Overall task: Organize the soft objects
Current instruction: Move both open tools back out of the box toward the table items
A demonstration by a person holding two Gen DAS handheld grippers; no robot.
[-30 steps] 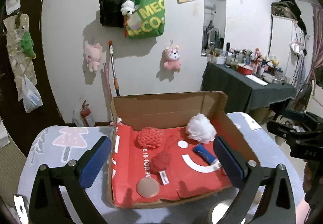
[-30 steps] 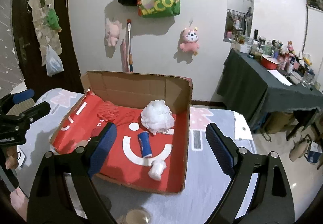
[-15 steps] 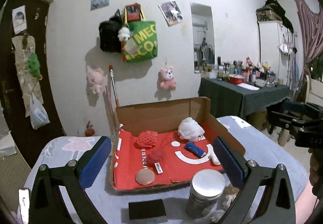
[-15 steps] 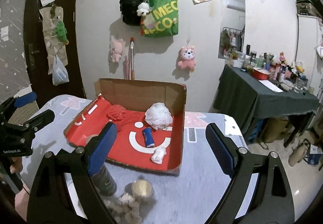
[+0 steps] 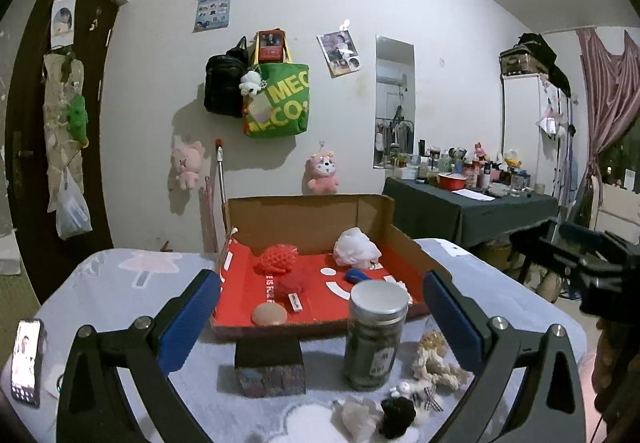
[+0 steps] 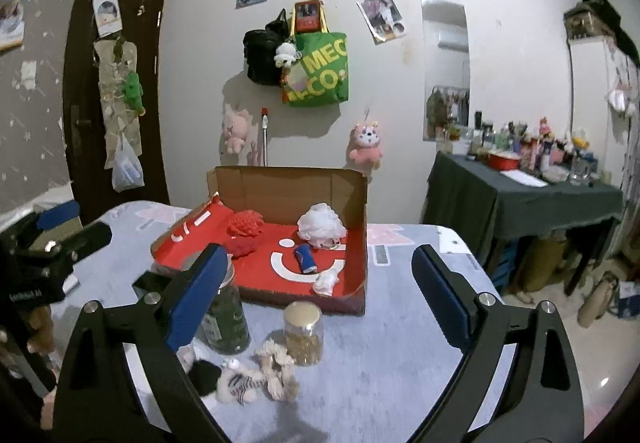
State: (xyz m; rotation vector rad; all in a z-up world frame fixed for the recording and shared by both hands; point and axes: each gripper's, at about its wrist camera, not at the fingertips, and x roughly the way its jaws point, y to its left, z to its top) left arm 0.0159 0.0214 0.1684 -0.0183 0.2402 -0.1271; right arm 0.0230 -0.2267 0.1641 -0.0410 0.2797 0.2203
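A cardboard box (image 5: 312, 219) (image 6: 280, 187) with a red lining stands on the table. In it lie a white mesh puff (image 5: 357, 253) (image 6: 321, 224), a red mesh ball (image 5: 277, 260) (image 6: 244, 224), a red knitted piece (image 5: 291, 284), a blue roll (image 6: 305, 258), a white cloth scrap (image 6: 326, 282) and a beige pad (image 5: 269, 314). In front of the box lie a cream rope toy (image 5: 434, 359) (image 6: 276, 365), a small striped plush (image 6: 236, 383) and a black soft lump (image 5: 397, 412) (image 6: 205, 375). My left gripper (image 5: 318, 319) and right gripper (image 6: 316, 291) are both open and empty, held back over the near table.
A tall jar with a silver lid (image 5: 376, 335) (image 6: 224, 319), a small jar of yellow beads (image 6: 303, 333) and a dark box (image 5: 269, 365) stand before the cardboard box. A phone (image 5: 26, 361) lies at the left edge. A dark-clothed side table (image 6: 520, 203) stands right.
Both grippers have pulled back and up from the box, so the jars, dark box and loose soft items on the near table have come into view. Both stay open.
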